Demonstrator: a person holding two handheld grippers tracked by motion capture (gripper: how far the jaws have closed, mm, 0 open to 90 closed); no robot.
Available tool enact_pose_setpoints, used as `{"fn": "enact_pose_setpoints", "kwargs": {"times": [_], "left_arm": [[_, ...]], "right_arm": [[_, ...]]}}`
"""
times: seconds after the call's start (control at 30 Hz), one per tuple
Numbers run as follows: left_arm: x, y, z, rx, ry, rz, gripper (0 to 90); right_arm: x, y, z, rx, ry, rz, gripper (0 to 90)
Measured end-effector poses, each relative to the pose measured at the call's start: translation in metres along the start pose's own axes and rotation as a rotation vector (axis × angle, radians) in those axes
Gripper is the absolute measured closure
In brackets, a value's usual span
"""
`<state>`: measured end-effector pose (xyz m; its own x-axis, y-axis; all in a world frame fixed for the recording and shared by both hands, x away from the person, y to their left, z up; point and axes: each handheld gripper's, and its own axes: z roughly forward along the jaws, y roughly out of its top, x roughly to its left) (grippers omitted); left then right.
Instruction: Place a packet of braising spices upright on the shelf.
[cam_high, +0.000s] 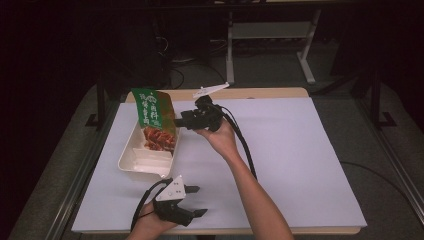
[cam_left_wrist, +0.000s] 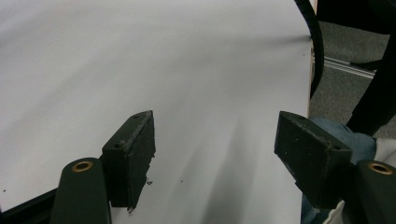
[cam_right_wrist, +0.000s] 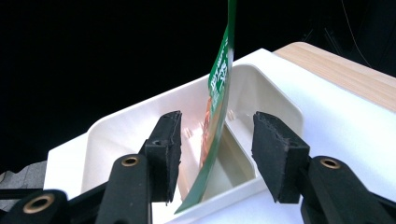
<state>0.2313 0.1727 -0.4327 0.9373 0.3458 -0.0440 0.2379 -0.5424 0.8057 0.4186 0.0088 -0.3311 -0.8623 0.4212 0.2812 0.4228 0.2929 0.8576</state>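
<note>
1. Two grippers are at work; nearest the person, the left gripper (cam_high: 192, 200) rests low on the white table cover (cam_high: 300, 160), jaws spread wide, holding nothing.
2. Farther out, the right gripper (cam_right_wrist: 215, 154) has its jaws apart on either side of the green packet (cam_high: 155, 120) — not pinching it.
3. That packet stands tilted in the cream tray (cam_high: 131, 167).
4. Judged step — either letting go or about to grip; next, closing on the packet's edge or backing away.
</note>
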Motion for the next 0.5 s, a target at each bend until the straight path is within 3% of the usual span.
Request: {"fn": "enact_pose_setpoints", "kwargs": {"times": [0.5], "left_arm": [[0.003,-0.001,0.000,-0.004,-0.002,-0.015,28.2]], "right_arm": [[-0.009,-0.016,-0.028,0.003,-0.005,0.021,46.2]]}}
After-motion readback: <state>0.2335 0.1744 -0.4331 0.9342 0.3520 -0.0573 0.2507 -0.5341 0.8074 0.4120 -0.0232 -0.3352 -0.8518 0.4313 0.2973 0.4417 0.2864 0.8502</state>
